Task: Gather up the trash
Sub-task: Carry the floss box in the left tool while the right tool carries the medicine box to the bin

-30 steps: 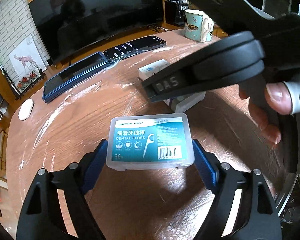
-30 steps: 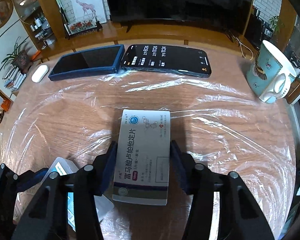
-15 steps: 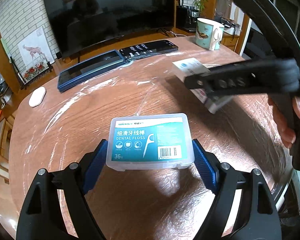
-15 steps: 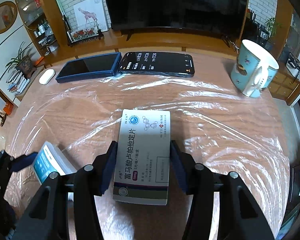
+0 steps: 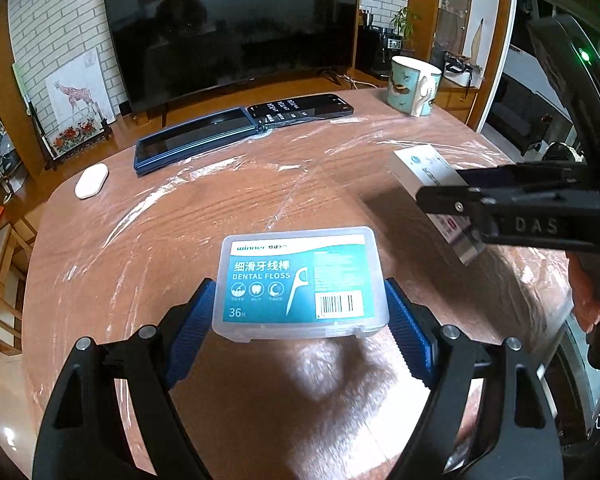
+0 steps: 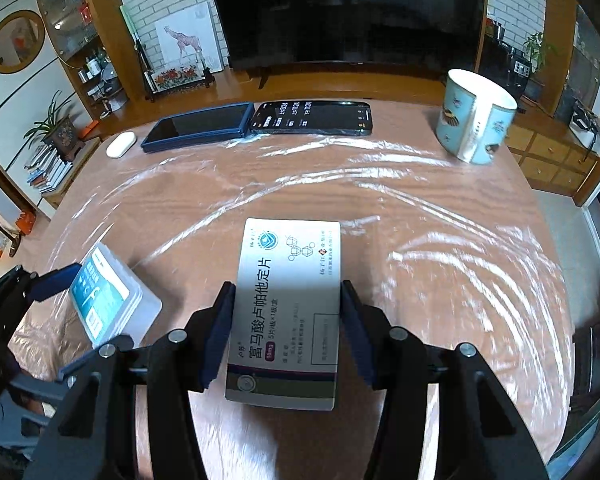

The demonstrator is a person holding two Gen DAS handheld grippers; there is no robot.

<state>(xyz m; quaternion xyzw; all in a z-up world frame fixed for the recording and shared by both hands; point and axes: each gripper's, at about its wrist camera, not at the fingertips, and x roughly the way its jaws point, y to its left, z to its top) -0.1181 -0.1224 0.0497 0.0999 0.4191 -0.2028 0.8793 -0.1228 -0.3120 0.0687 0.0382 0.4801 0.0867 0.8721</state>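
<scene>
Left gripper [image 5: 300, 320]: blue fingers clamp the dental floss box [image 5: 300, 282], held above the counter [image 5: 188, 216]; grip unchanged from a second ago. Right gripper [image 6: 288, 332]: fingers clamp the medicine carton [image 6: 288, 308], likewise lifted. Change: both items now sit higher over the film-covered counter, and the right gripper has drifted rightward, away from the floss box. Mug [image 6: 474, 118], two phones [image 6: 256, 118]: unmoved.

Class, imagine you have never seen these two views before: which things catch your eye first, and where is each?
First, the dental floss box, clamped between the left gripper fingers above the table. Next, the white medicine box, gripped by the right gripper. Behind them stands a patterned mug at the table's far right, near two phones lying end to end.
</scene>
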